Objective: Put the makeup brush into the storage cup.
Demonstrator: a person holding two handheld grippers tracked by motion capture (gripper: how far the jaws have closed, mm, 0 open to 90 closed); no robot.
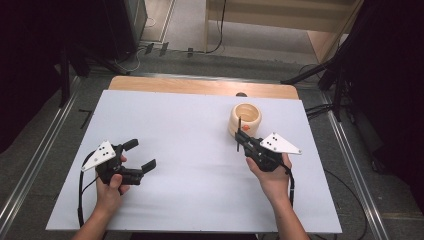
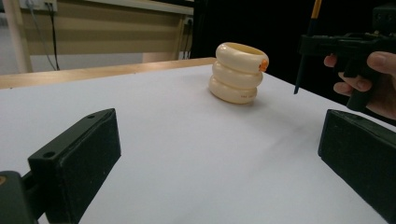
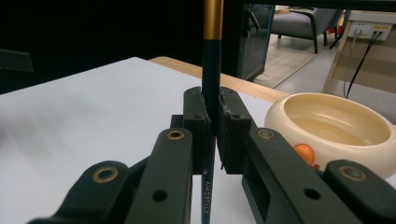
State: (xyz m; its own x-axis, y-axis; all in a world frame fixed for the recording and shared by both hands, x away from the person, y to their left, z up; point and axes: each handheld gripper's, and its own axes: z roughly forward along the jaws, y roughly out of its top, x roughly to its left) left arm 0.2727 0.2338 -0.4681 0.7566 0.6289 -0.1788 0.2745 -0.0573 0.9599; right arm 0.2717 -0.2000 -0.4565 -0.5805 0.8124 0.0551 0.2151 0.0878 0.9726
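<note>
A dark pencil [image 3: 211,93] is clamped upright by the right gripper [image 1: 243,141], just beside the cream ringed holder [image 1: 245,119]. The left gripper [image 1: 141,156] is held with fingers apart (nothing between them) over the white table [image 1: 190,150].

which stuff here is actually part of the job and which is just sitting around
In the job:
- pencil, clamped upright in the right tongs
- cream ringed holder, just beyond the pencil
- left tongs, open over the white table

Just around:
- cables on the floor
- chair in the background
</note>
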